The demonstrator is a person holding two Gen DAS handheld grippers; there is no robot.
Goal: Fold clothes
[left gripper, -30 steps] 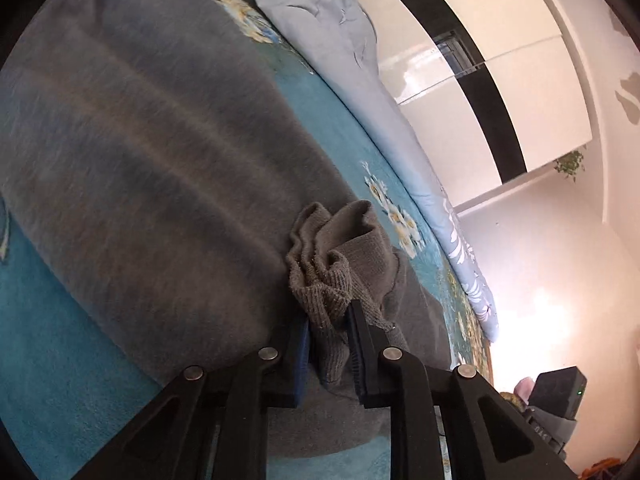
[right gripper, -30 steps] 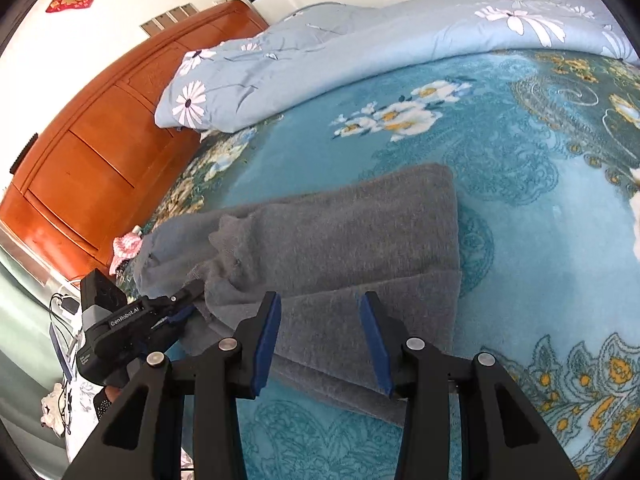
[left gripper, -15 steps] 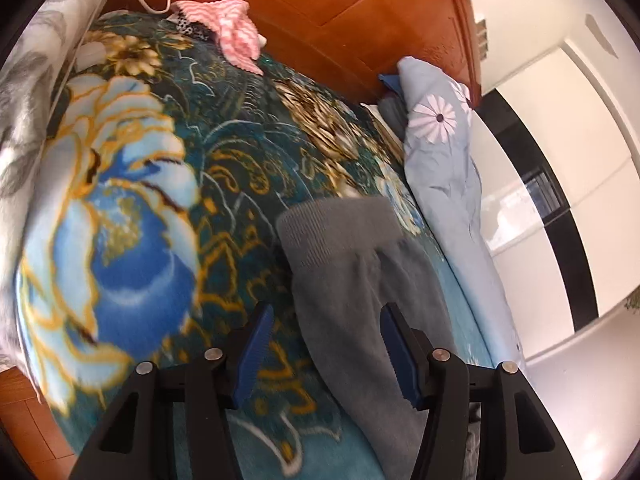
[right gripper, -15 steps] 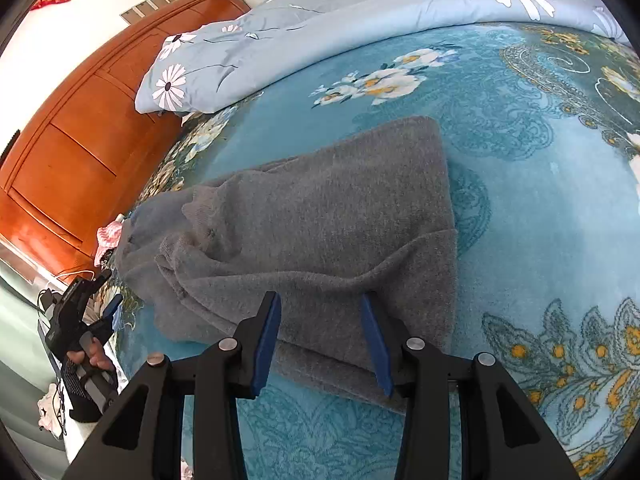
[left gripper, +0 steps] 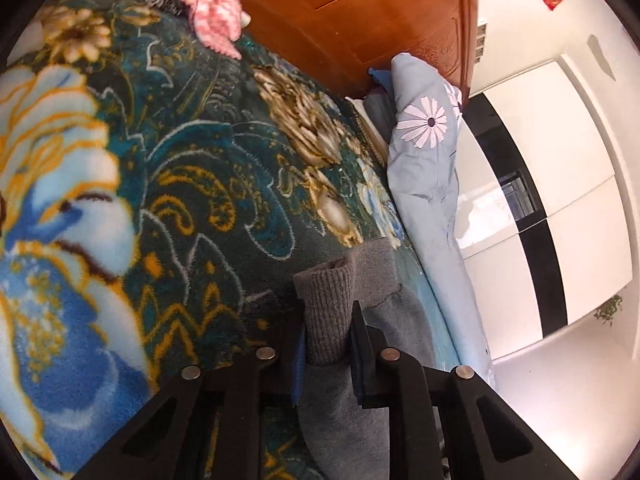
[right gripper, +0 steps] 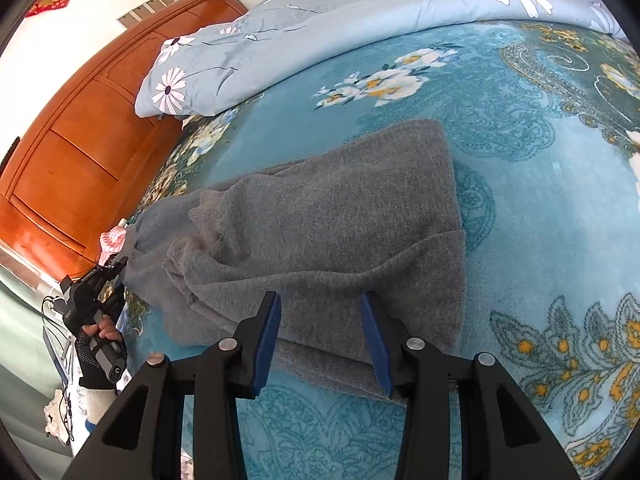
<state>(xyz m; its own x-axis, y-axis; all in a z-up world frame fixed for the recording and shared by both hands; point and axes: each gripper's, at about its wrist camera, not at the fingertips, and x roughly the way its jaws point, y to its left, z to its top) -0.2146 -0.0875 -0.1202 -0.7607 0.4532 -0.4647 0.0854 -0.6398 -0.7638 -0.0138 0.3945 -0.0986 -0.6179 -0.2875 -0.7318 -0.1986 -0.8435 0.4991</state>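
Left gripper (left gripper: 326, 344) now clamping grey sweater (right gripper: 332, 220) cuff, no readable writing

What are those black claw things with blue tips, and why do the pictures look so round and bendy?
They are grabbers, one in each of a person's hands. A tiny round-lens camera sits on each, which bends the picture. One picture looks along the left gripper; it is pinching the ribbed cuff of a grey sweater. The other looks along the right gripper, which is open, with the sweater just past its tips. There you can also see the person's gloved hand holding the left grabber. The sweater lies half folded on a blue flowery blanket, beside a pale blue quilt.
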